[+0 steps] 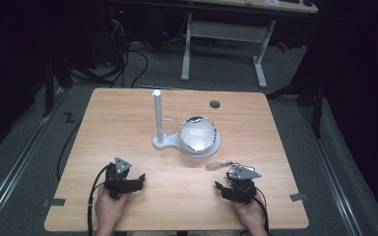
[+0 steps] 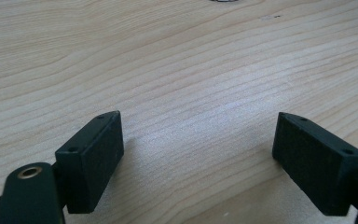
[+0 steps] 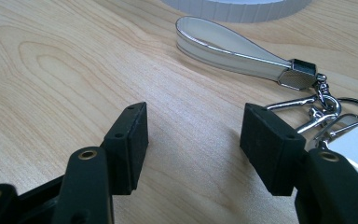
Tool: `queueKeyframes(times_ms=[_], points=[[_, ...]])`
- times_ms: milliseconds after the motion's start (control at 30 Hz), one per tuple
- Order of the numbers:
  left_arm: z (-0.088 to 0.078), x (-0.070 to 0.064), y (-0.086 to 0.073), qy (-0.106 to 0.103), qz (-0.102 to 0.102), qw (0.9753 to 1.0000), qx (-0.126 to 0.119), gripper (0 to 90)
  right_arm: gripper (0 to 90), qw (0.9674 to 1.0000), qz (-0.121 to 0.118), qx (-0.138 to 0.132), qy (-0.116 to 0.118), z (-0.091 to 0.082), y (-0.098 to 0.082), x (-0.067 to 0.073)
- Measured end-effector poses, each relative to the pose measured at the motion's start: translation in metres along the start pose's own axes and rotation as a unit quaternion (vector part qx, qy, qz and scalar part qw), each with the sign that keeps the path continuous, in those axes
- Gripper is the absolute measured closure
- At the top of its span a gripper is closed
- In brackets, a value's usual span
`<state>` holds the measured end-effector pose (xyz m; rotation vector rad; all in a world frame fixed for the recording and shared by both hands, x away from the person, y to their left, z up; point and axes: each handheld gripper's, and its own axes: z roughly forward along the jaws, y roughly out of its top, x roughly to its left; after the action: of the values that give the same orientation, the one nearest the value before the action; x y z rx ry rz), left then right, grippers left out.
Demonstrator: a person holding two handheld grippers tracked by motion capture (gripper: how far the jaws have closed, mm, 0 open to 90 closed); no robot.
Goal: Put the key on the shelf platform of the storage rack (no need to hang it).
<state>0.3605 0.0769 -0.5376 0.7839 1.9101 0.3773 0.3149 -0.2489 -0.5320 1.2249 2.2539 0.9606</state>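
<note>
A keychain [image 3: 242, 51] with a white loop strap and silver clasps lies flat toward the table's [image 1: 128, 123] near right, its length running left-right, loop end leftward. Left gripper [image 2: 198, 154] and right gripper [image 3: 193, 140] rest by the near edge, both spread wide, grasping nothing.

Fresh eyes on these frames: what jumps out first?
The white stand with its tall post, mid-table, with a shiny bowl sitting on its round base. Next, the keychain with a pale strap loop and metal clips, lying on the wooden table just ahead of the right tool. Both tools rest open near the front edge, left tool over bare wood.
</note>
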Motion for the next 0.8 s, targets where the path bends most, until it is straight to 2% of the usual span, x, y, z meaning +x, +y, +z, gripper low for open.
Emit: queueKeyframes(times_ms=[267, 367, 500, 667, 800], points=[[0.0, 0.0, 0.0, 0.0, 0.001, 1.0, 0.0, 16.6, 42.2, 1.0, 0.003, 0.001, 0.0, 0.0, 0.0, 0.0], [0.0, 0.001, 0.0, -0.004, 0.009, 1.0, 0.001, 16.6, 42.1, 1.0, 0.003, 0.0, -0.002, 0.0, 0.0, 0.0], [0.0, 0.001, 0.001, -0.004, 0.009, 0.9999, 0.001, 16.7, 43.8, 0.9999, 0.012, 0.002, 0.0, -0.002, 0.0, 0.001], [0.0, 0.001, 0.001, -0.005, 0.009, 0.9999, 0.001, 16.7, 45.3, 0.9996, 0.022, -0.019, 0.004, -0.01, -0.001, -0.002], [0.0, 0.001, 0.001, -0.005, 0.01, 0.9999, 0.001, 16.7, 46.5, 0.9996, 0.017, -0.025, 0.002, -0.018, -0.001, -0.002]])
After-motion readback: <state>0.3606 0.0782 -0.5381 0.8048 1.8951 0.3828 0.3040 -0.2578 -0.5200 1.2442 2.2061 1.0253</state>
